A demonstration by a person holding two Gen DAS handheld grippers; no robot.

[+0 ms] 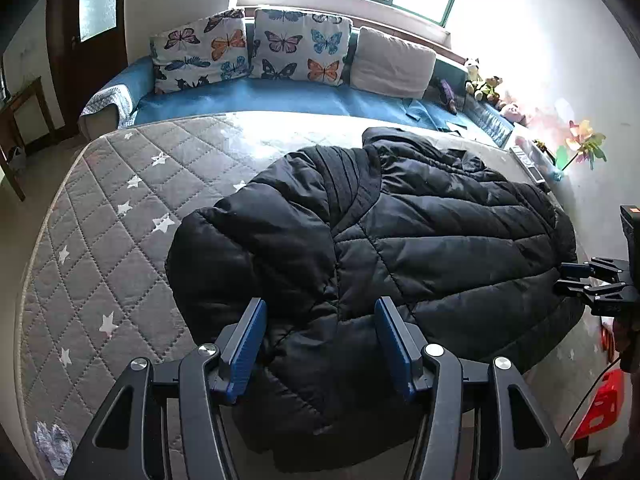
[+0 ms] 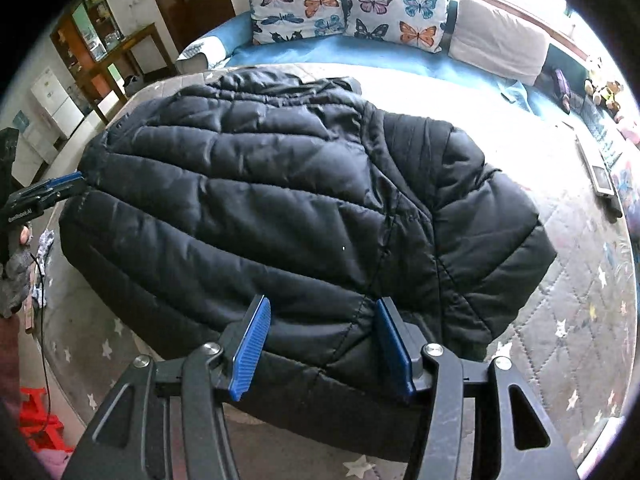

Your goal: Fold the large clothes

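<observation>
A black quilted puffer jacket (image 1: 400,240) lies spread on the grey star-patterned mattress (image 1: 120,208), partly folded with a sleeve laid over the body. My left gripper (image 1: 320,320) is open, its blue pads straddling the jacket's near edge. My right gripper (image 1: 560,280) shows at the jacket's far right edge in the left wrist view. In the right wrist view the jacket (image 2: 280,200) fills the middle, my right gripper (image 2: 320,320) is open over its near edge, and my left gripper (image 2: 68,184) sits at the jacket's left edge on the mattress (image 2: 580,320).
A blue sofa (image 1: 260,96) with butterfly cushions (image 1: 300,44) stands behind the mattress under a window. Stuffed toys (image 1: 484,84) and small items line the right wall. A red stool (image 2: 36,420) and wooden furniture (image 2: 120,52) stand off the mattress's left side.
</observation>
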